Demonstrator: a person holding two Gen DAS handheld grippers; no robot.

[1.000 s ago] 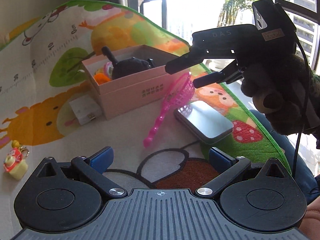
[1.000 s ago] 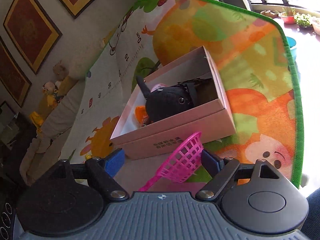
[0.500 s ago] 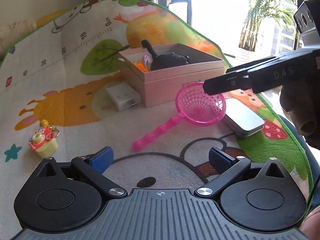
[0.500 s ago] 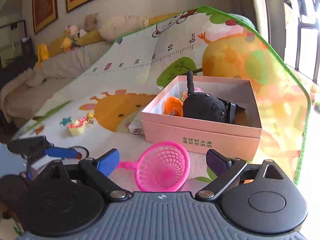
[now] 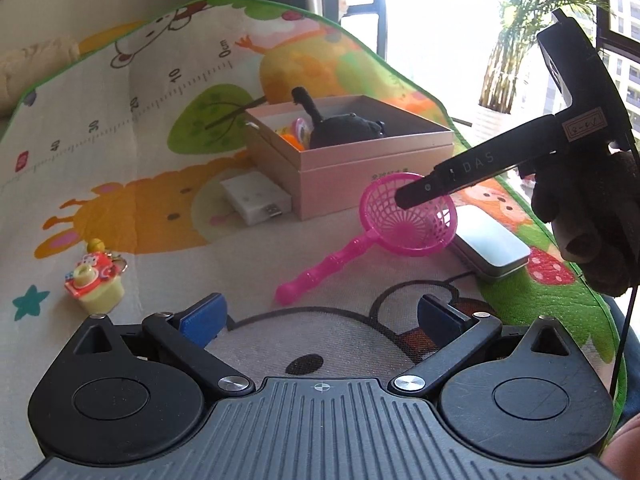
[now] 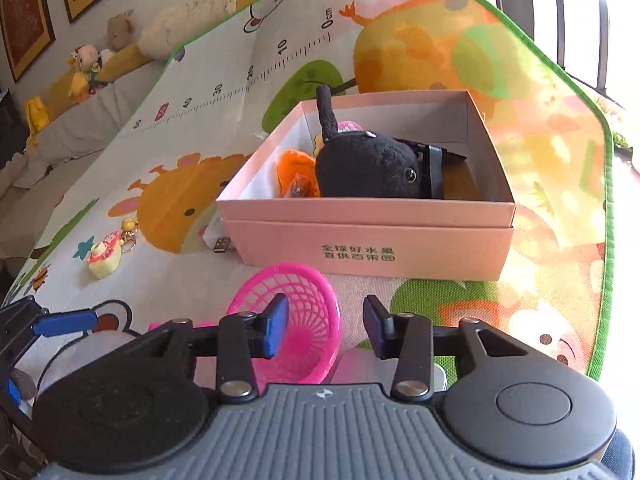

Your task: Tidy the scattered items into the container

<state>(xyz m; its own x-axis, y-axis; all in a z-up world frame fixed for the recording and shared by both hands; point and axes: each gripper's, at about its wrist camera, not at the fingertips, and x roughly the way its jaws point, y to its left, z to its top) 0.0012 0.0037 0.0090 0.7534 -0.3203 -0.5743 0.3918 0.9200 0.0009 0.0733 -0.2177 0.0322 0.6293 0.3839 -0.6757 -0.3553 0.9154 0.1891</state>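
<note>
Cartoon play mat (image 5: 120,184); framed pictures (image 6: 24,24); potted palm (image 5: 516,40); plush toys (image 6: 116,36) on a sofa

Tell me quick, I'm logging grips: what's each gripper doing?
Left gripper: open, empty.
Right gripper: jaws have just been closing around the pink net rim, not yet pinching it.

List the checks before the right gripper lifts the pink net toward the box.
1. Net rim between right gripper jaws: ok. The jaws have just been closing, one finger inside the basket and one outside.
2. Pads pressing the rim: not ok, a gap shows at the outer one.
3. Room in box: ok, free floor beside the black plush.
4. Left gripper clear of the net: ok, open and empty.
5. Net handle free: ok, nothing lies on it.
</note>
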